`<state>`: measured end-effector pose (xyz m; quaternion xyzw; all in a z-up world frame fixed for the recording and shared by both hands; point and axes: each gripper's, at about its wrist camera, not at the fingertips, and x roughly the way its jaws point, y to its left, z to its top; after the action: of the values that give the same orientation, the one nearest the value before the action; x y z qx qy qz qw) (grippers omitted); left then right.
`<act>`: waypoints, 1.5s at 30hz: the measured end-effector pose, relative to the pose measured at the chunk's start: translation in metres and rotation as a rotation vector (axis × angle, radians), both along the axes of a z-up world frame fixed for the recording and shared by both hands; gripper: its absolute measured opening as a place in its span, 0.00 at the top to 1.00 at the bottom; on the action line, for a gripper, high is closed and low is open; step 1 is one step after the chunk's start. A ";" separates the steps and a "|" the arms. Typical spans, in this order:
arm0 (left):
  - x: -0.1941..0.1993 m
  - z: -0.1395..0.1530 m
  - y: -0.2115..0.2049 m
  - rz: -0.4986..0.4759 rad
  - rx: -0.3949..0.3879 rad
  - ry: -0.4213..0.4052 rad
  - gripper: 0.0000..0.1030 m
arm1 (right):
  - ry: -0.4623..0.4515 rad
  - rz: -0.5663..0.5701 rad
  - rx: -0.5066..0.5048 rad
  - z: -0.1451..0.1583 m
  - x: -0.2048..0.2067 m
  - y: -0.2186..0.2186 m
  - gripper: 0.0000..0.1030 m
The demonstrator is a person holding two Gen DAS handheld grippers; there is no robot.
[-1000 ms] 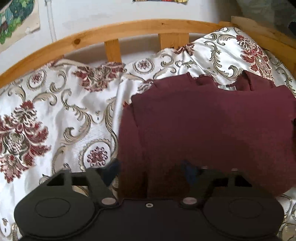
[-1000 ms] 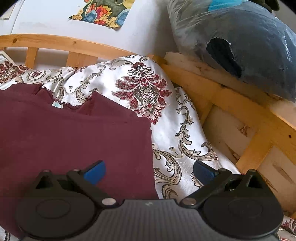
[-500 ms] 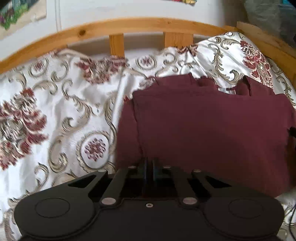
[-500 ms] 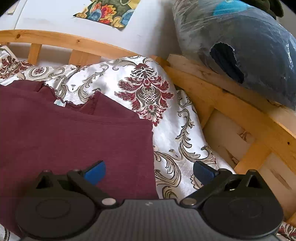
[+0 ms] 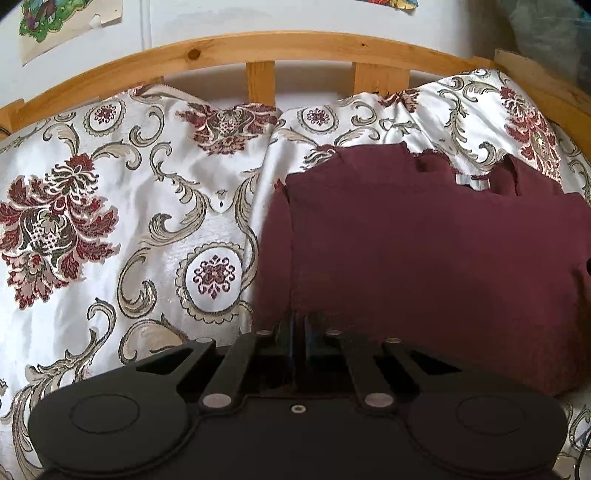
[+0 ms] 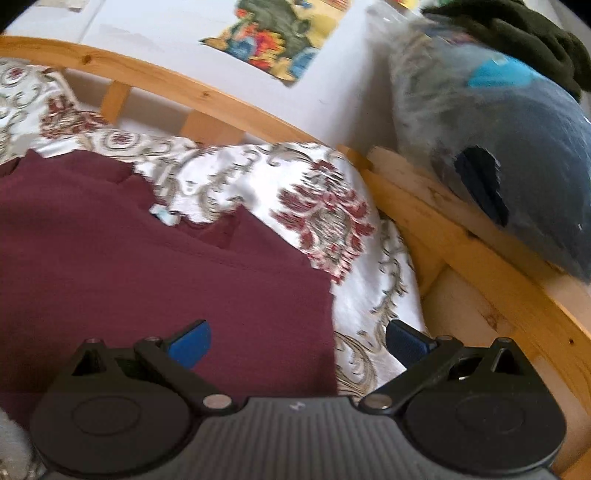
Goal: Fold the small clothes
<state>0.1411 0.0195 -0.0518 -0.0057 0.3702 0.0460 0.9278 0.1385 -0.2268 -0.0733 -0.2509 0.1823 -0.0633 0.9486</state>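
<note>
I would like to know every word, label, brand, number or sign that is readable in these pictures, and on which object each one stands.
No text can be read.
Label at the neck of the maroon garment: the pale label is too small and blurred to read.
Wall pictures: the colourful picture and the green one show drawings only, no legible words.
Right gripper body: a small white mark, not legible.

Bedspread (image 5: 110,206) left of garment (image 5: 424,236) lies open; wooden rail (image 6: 461,258) blocks right.
</note>
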 end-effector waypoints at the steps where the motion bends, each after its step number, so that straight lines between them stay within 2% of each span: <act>1: 0.001 -0.001 0.000 0.000 -0.002 0.003 0.95 | 0.005 0.015 0.002 0.000 -0.001 0.004 0.00; 5: 0.004 -0.003 0.003 -0.005 -0.031 0.017 0.93 | 0.023 0.071 0.010 -0.003 -0.007 0.017 0.00; 15: 0.003 -0.004 0.003 -0.023 -0.028 0.016 0.92 | 0.101 0.179 0.085 -0.010 -0.011 0.040 0.00; 19: 0.004 -0.004 0.004 -0.018 -0.027 0.022 0.86 | 0.139 0.173 0.046 -0.026 -0.007 0.048 0.00; 24: 0.006 -0.005 0.006 -0.017 -0.017 0.031 0.78 | 0.147 0.164 0.047 -0.033 -0.007 0.051 0.00; 33: 0.006 -0.005 0.005 -0.024 -0.004 0.037 0.74 | 0.150 0.159 0.063 -0.034 -0.007 0.048 0.00; 35: 0.007 -0.005 0.004 -0.025 0.002 0.040 0.71 | 0.150 0.160 0.061 -0.033 -0.007 0.048 0.00; 38: 0.008 -0.006 0.005 -0.015 0.011 0.046 0.59 | 0.151 0.159 0.062 -0.033 -0.007 0.048 0.00; 40: 0.008 -0.005 0.008 0.008 0.023 0.047 0.39 | 0.150 0.159 0.062 -0.033 -0.007 0.049 0.00; 41: 0.007 -0.005 0.011 0.021 0.024 0.046 0.34 | 0.150 0.159 0.061 -0.033 -0.007 0.049 0.00; 42: 0.007 -0.006 0.015 0.032 0.009 0.048 0.28 | 0.149 0.160 0.058 -0.033 -0.007 0.049 0.00; 45: 0.004 -0.009 0.030 0.036 -0.137 0.072 0.24 | 0.145 0.161 0.047 -0.034 -0.008 0.051 0.00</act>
<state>0.1456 0.0495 -0.0604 -0.0742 0.4055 0.0374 0.9103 0.1309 -0.1763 -0.1075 -0.2463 0.2312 0.0358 0.9406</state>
